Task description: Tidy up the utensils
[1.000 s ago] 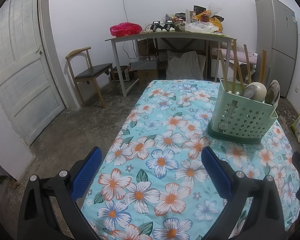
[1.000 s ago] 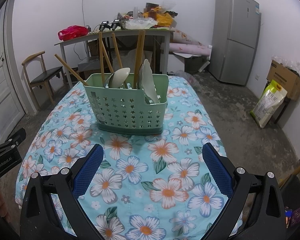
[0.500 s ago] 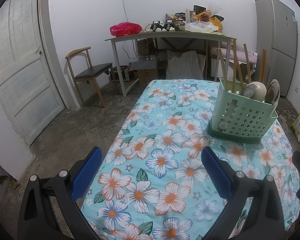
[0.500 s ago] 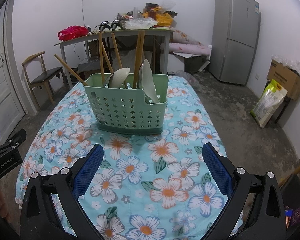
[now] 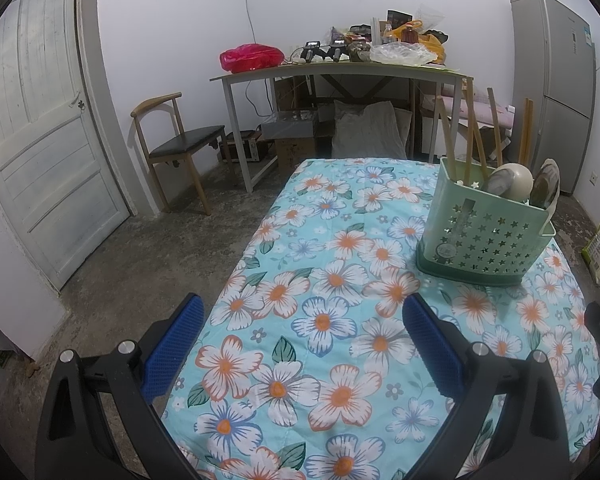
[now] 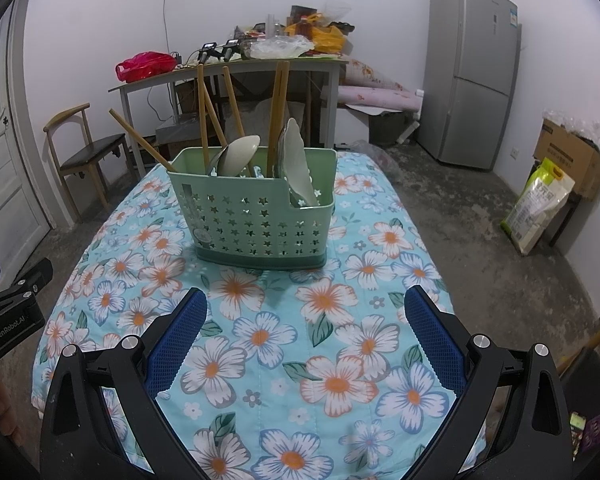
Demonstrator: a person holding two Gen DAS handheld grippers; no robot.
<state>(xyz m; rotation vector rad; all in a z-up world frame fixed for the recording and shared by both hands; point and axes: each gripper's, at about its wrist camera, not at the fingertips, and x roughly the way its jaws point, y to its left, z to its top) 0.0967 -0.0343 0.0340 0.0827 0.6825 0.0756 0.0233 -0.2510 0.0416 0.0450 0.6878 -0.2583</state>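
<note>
A green star-pierced utensil basket (image 6: 256, 216) stands on the flowered tablecloth (image 6: 260, 340); it also shows at the right in the left wrist view (image 5: 484, 236). It holds several wooden chopsticks (image 6: 278, 116) and pale spoons (image 6: 236, 154), all upright or leaning. My right gripper (image 6: 306, 320) is open and empty, a short way in front of the basket. My left gripper (image 5: 300, 324) is open and empty over the table's left edge, well left of the basket. The left gripper's body shows at the far left of the right wrist view (image 6: 12, 312).
A grey cluttered table (image 5: 340, 72) stands behind, with a wooden chair (image 5: 176, 148) and a white door (image 5: 40, 140) to the left. A grey fridge (image 6: 476, 76), a cardboard box (image 6: 568, 160) and a sack (image 6: 536, 208) are on the right.
None of the utensils or the basket has moved. Both grippers stay open and almost still.
</note>
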